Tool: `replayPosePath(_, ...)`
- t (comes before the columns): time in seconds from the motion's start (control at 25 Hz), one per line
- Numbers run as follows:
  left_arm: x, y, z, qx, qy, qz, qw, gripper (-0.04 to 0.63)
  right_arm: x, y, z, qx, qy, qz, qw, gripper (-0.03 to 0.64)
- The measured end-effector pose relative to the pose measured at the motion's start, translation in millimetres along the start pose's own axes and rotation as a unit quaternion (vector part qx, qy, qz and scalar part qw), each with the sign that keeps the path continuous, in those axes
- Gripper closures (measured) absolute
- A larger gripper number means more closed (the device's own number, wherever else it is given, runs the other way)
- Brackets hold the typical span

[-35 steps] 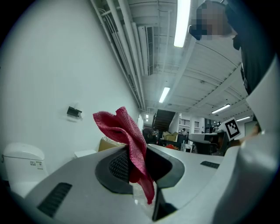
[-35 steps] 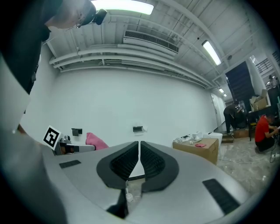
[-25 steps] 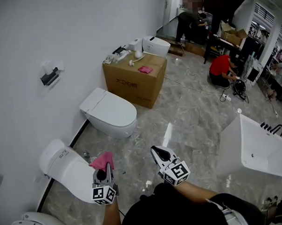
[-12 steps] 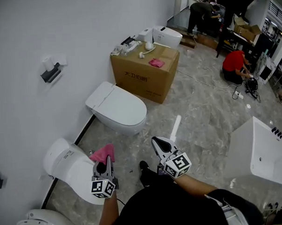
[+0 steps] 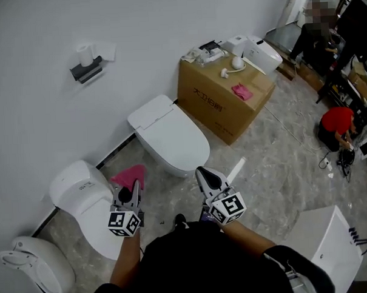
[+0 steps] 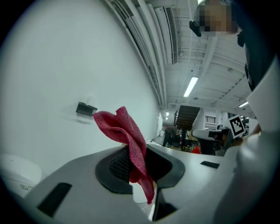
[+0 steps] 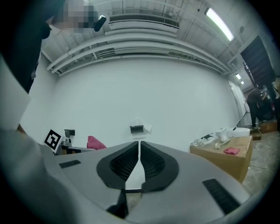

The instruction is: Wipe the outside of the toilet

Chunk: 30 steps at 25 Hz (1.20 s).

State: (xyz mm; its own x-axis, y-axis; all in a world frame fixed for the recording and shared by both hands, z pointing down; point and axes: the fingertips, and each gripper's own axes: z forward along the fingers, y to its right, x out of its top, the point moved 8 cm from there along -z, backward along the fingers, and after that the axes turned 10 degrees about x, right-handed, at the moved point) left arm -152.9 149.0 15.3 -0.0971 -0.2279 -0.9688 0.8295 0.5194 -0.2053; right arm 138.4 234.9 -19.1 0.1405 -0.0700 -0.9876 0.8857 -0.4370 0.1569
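A pink cloth [image 5: 129, 175] hangs bunched from my left gripper [image 5: 134, 186], which is shut on it. In the left gripper view the cloth [image 6: 127, 136] sticks up and droops between the jaws of the left gripper [image 6: 134, 162]. That gripper hovers just right of a white toilet [image 5: 83, 193] standing against the wall. A second white toilet [image 5: 173, 136] with its lid down stands further along the wall. My right gripper [image 5: 203, 173] is shut with nothing in it, held over the floor in front of that second toilet. The right gripper [image 7: 139, 152] faces the white wall.
A cardboard box [image 5: 220, 104] with small items and another pink cloth [image 5: 242, 91] stands past the second toilet. A third toilet [image 5: 32, 273] is at the bottom left. A paper holder [image 5: 86, 66] hangs on the wall. A white basin unit [image 5: 326, 246] is bottom right. A person in red [image 5: 337, 123] crouches far right.
The head view has swung left and nearer the wall, so the toilets now sit closer to centre. Both grippers keep their pose; the left still holds the cloth.
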Motion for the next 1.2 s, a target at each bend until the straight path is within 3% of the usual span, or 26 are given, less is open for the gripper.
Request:
replayPosePath(0.24, -8.8, -22.2, 40.8, 0.045, -0.018, -0.005, 0.9988, 0.514, -6.1, 40.5, 59.3, 0.034, -0.003, 0.009, 0.999, 0.578)
replayPosePath(0.48, -37.4, -51.6, 74.8, 0.066, -0.054, 0.003, 0.9964, 0.514, -37.9, 61.0, 116.3, 0.061, -0.050, 0.030, 0.996, 0.578)
replayPosePath(0.8, -85.8, -129.5, 147.1, 0.053, -0.098, 0.049, 0.9926, 0.514, -112.7, 62.6, 220.6, 0.067, -0.109, 0.041, 0.991, 0.578)
replayPosePath(1.2, -189.3, -239.7, 249.5, 0.033, -0.158, 0.032, 0.9863, 0.514, -199.6, 71.7, 339.6, 0.030, -0.168, 0.048, 0.984, 0.578)
